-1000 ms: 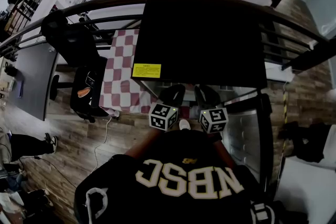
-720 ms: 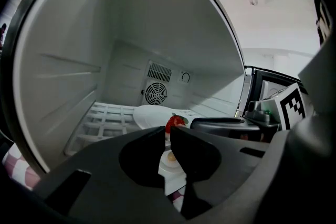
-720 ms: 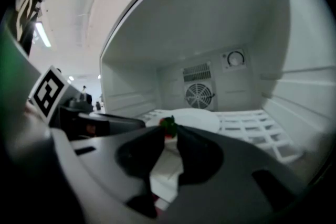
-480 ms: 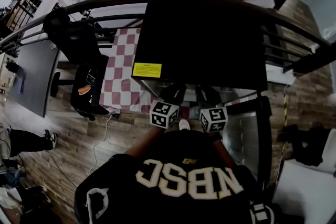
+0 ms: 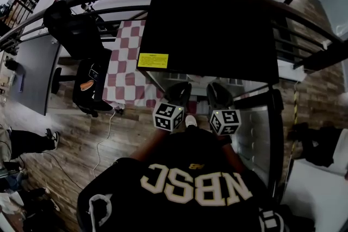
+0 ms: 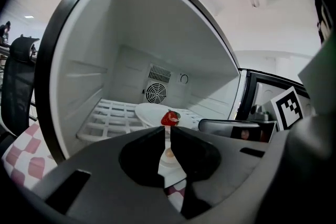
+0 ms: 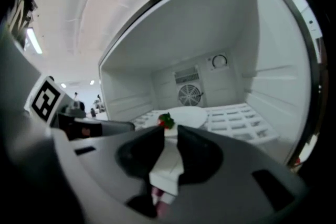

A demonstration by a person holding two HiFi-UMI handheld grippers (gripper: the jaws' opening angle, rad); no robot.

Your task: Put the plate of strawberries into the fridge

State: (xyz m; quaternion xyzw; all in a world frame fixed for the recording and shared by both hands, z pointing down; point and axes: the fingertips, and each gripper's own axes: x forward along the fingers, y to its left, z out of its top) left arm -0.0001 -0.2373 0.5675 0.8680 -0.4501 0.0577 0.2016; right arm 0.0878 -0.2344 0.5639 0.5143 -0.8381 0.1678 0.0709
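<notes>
A white plate (image 6: 149, 112) with a red strawberry (image 6: 169, 118) on it lies on the white wire shelf (image 6: 113, 115) inside the open fridge. My left gripper (image 6: 168, 129) is closed to a thin slit on the plate's near rim. The right gripper (image 7: 171, 131) grips the same rim from the other side, with the strawberry (image 7: 166, 121) just past its tips. In the head view both grippers, left (image 5: 178, 96) and right (image 5: 218, 96), point side by side into the fridge under its black top (image 5: 212, 30). The plate is hidden there.
The fridge door (image 5: 255, 133) stands open at the right. A table with a red-and-white checked cloth (image 5: 128, 70) is left of the fridge, with a black chair (image 5: 81, 46) beside it. A dark curved railing (image 5: 109, 5) runs behind, and the floor is wood (image 5: 81, 138).
The head view has shifted a little. Both grippers stay at the fridge opening, still closed on the plate.
</notes>
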